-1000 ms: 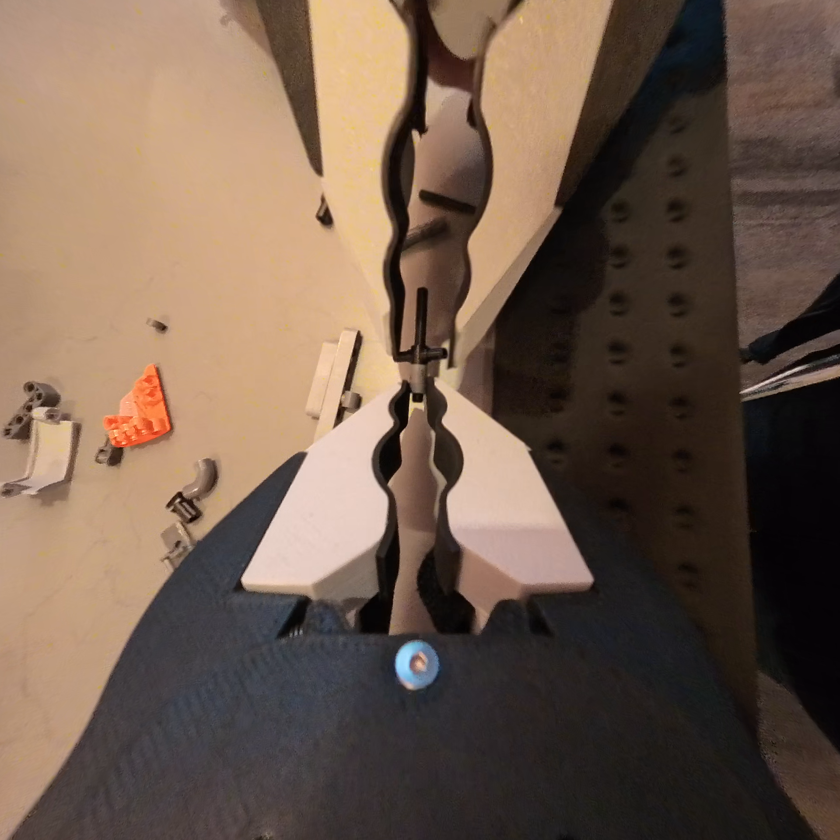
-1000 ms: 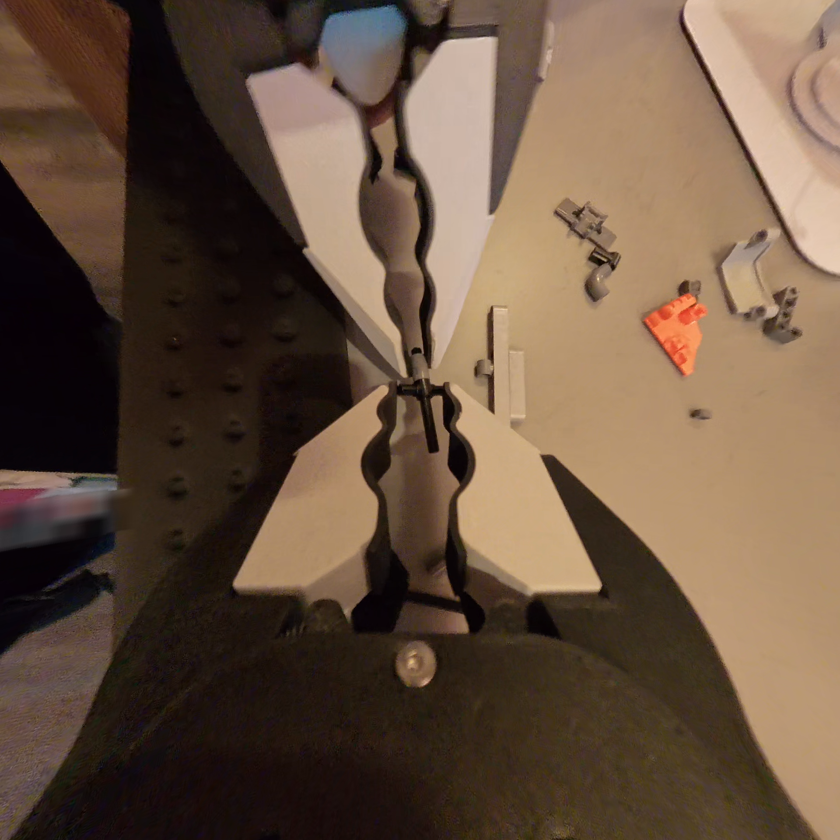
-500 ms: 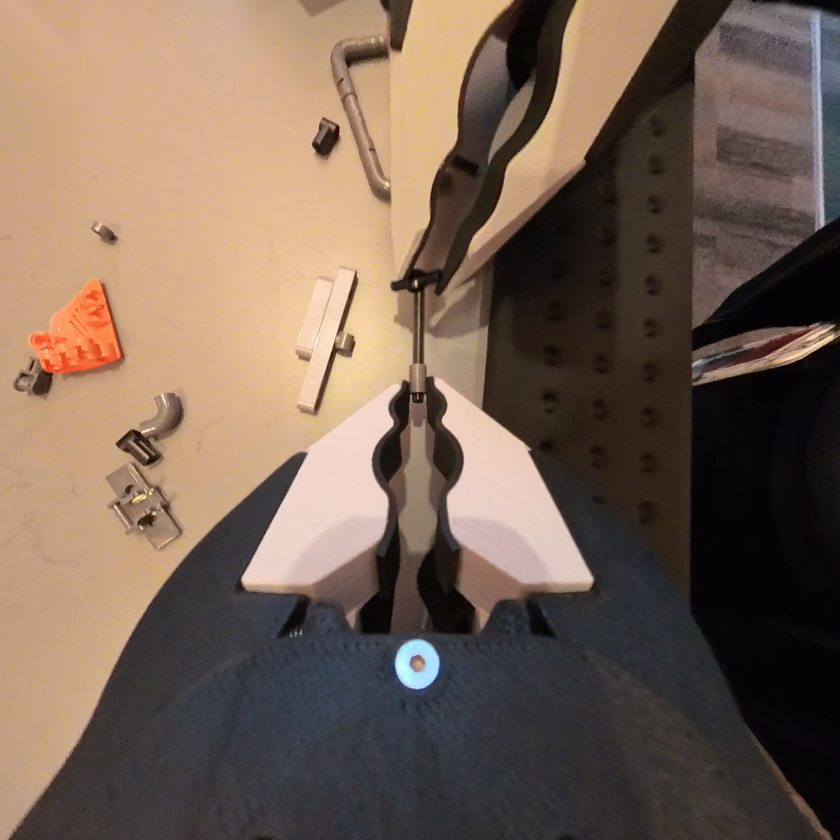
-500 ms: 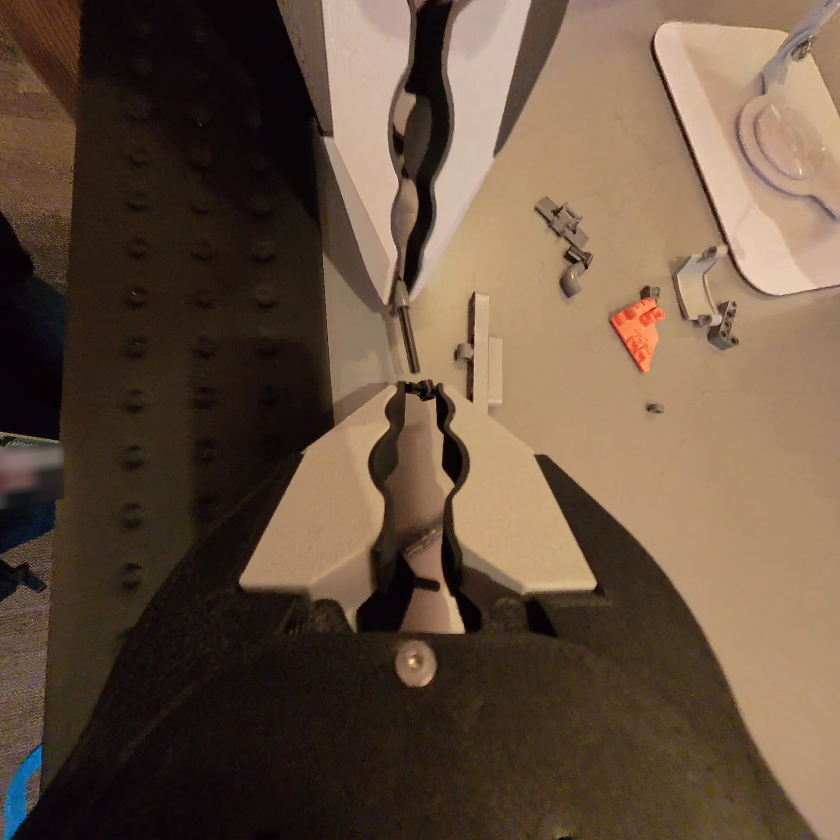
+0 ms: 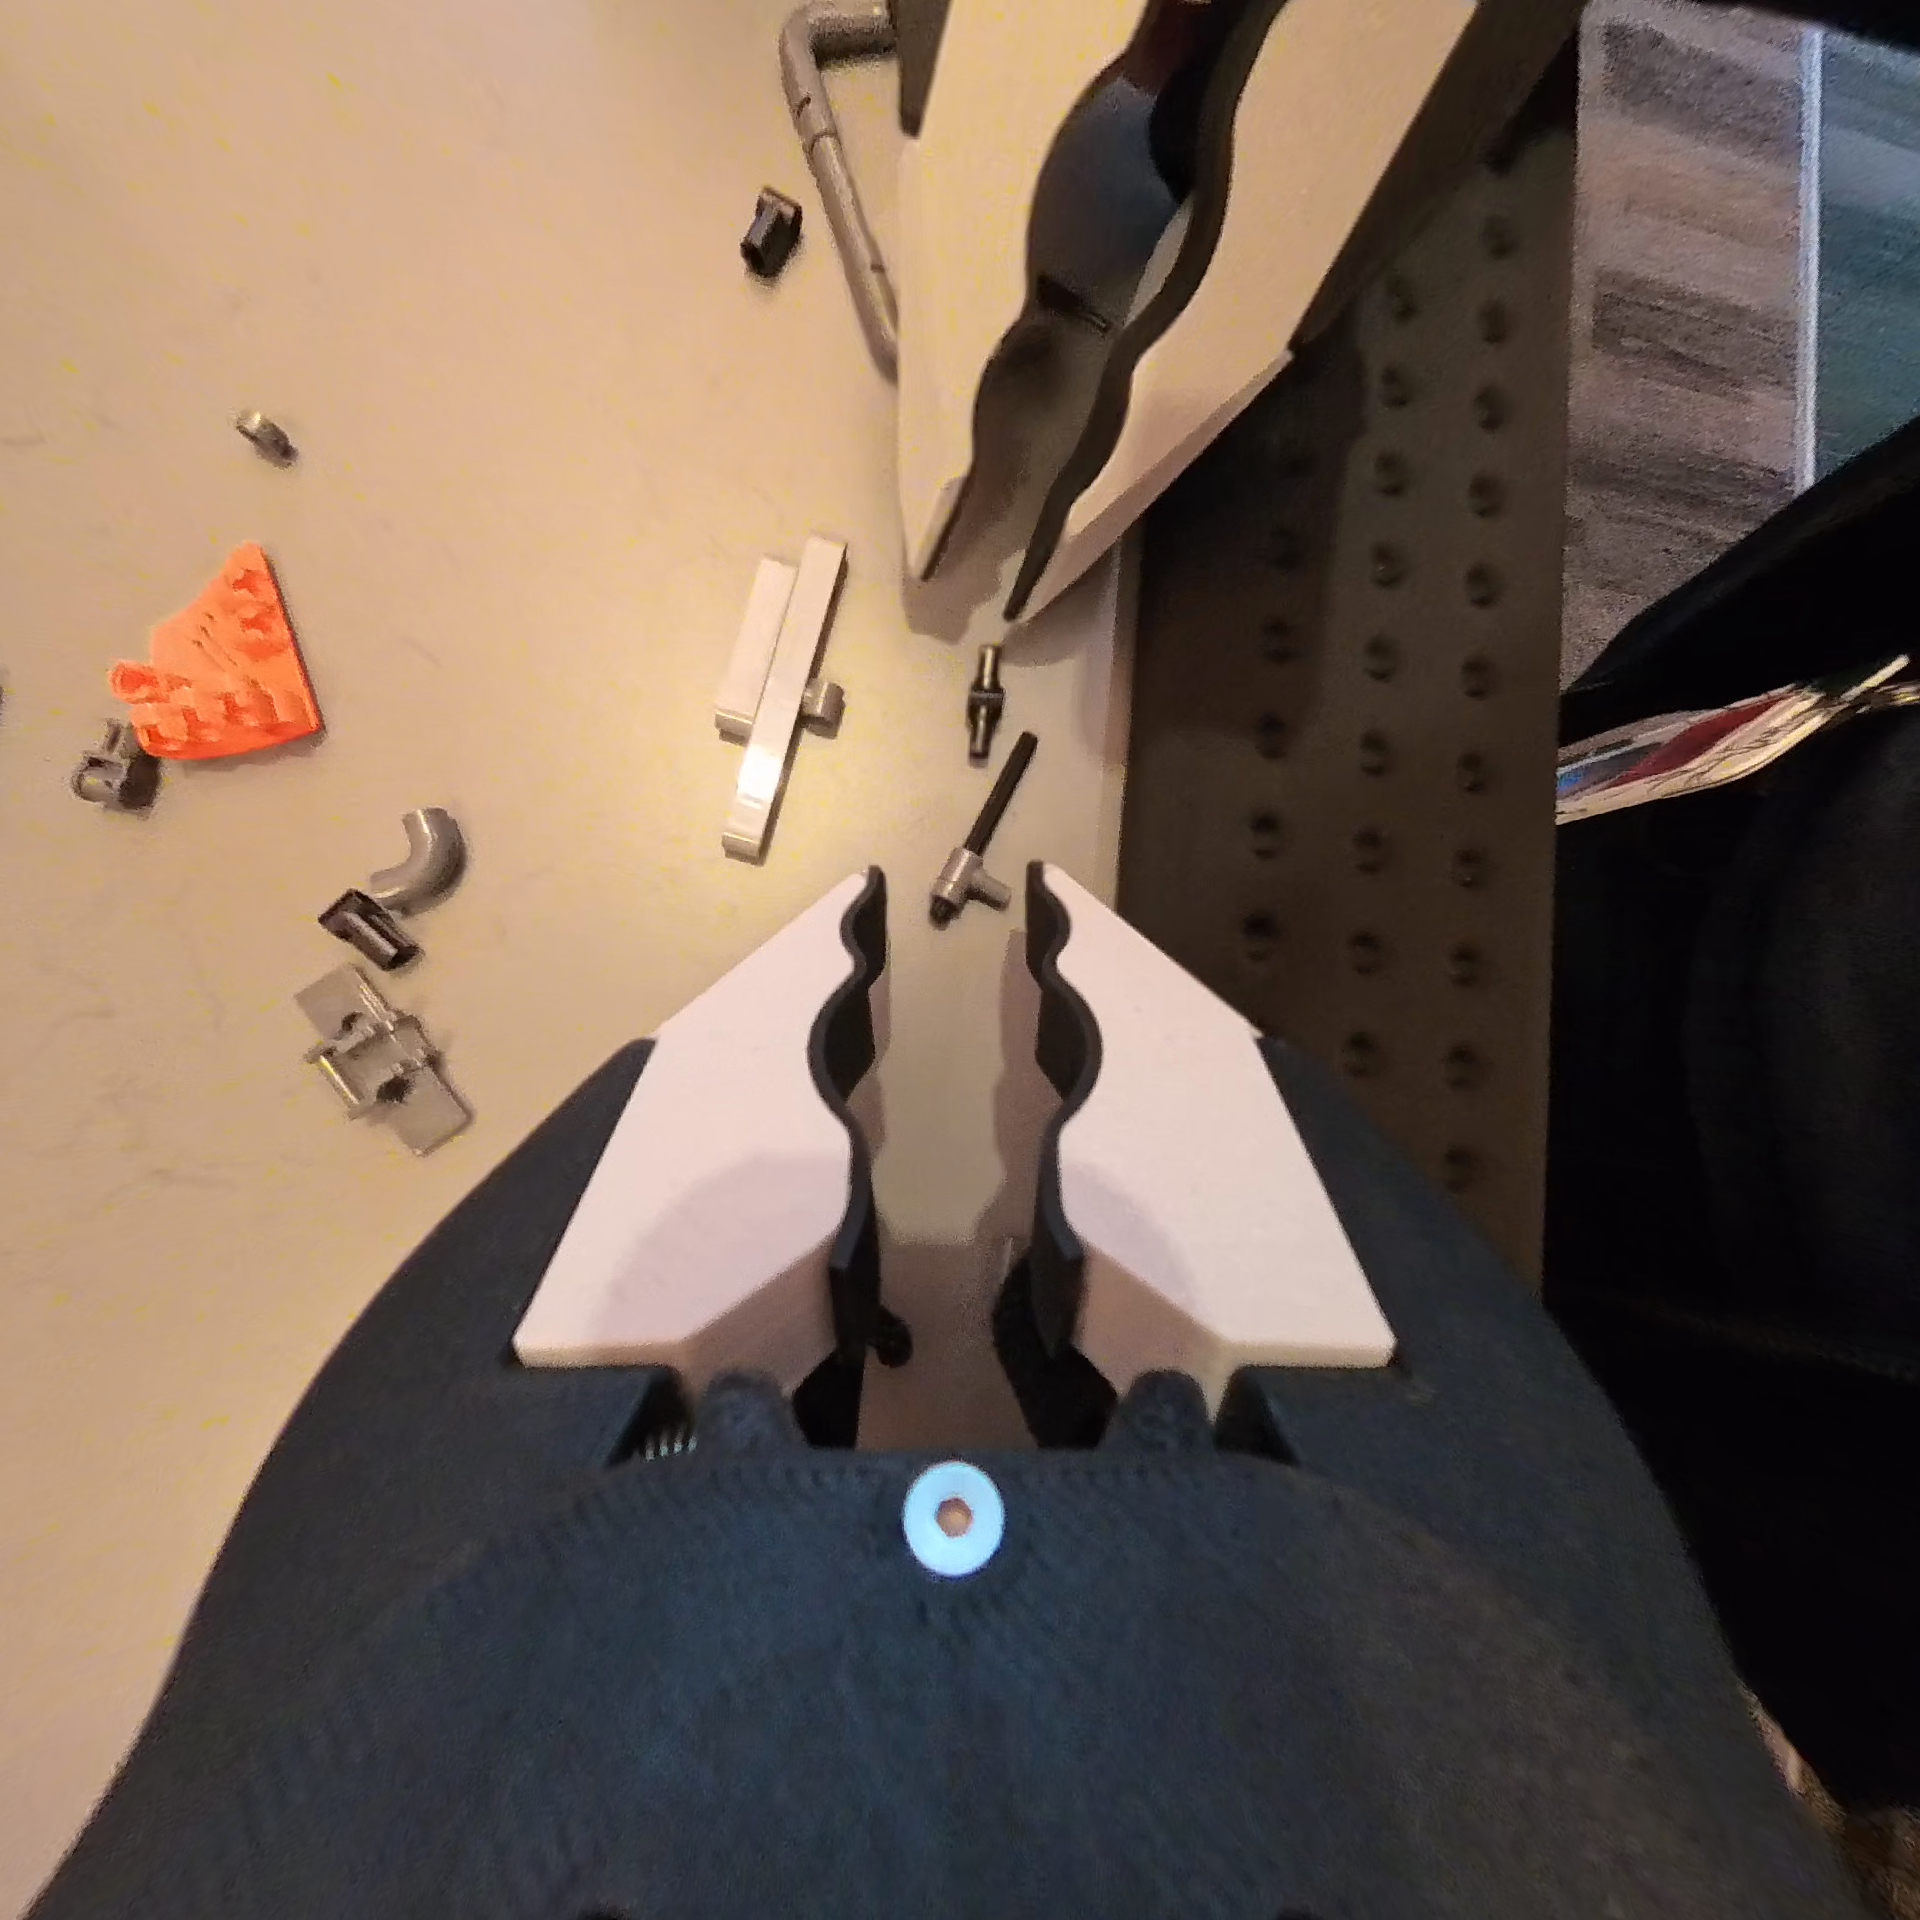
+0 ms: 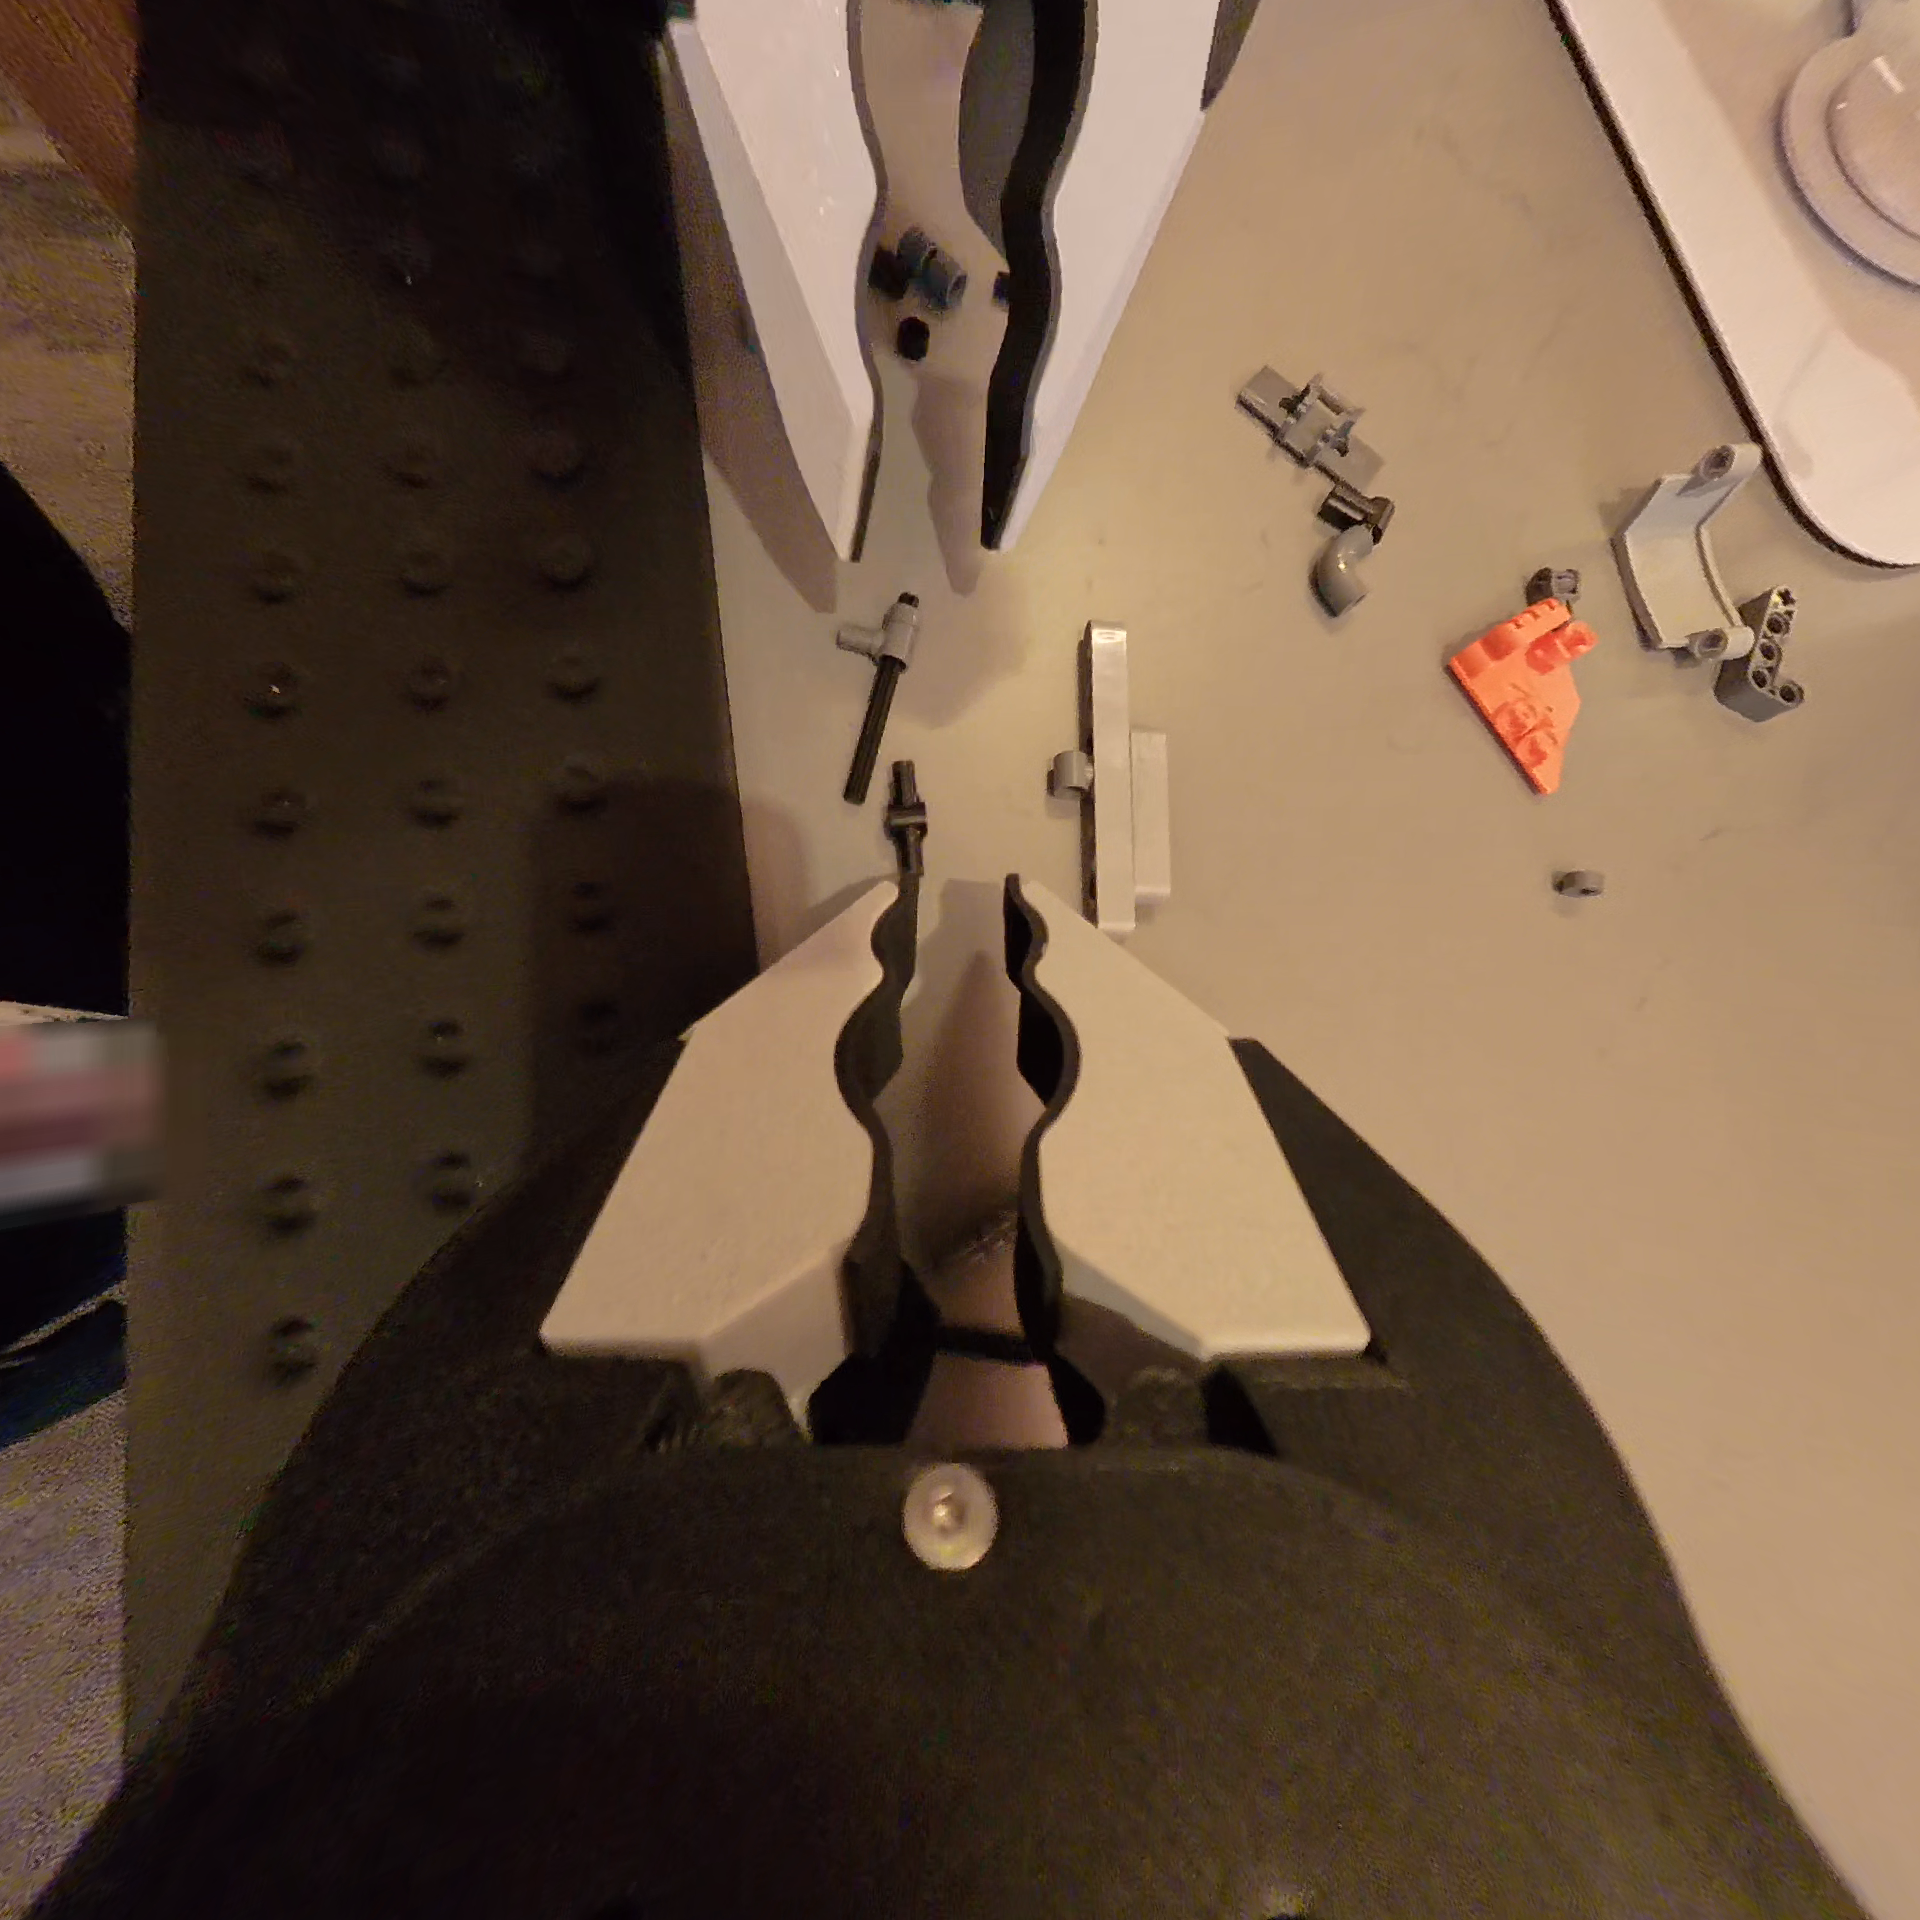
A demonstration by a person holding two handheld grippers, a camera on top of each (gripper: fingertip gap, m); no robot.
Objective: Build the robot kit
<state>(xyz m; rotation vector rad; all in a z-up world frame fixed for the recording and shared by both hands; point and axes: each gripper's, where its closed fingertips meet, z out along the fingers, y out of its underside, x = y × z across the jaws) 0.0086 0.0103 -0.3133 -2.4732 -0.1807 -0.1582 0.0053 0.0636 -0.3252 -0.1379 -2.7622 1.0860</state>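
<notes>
Black thin axle rod with a grey T-shaped connector on one end lies flat on the beige tabletop, just ahead of the left gripper, whose jaws stand apart and hold nothing. One short black connector pin lies beside the rod's free end; in the right wrist view this pin sits just ahead of the right gripper, close to its left fingertip, though contact cannot be told. That gripper's jaws are also apart and empty, and the rod lies between the two grippers. Nearby rest one light grey long beam with a clip, one orange wedge plate, one grey elbow piece, one grey curved arch panel, one small grey bushing and one flat grey hinge plate. A dark studded baseplate borders the tabletop. A white tray at the far corner holds a round clear item, too cropped to identify.
</notes>
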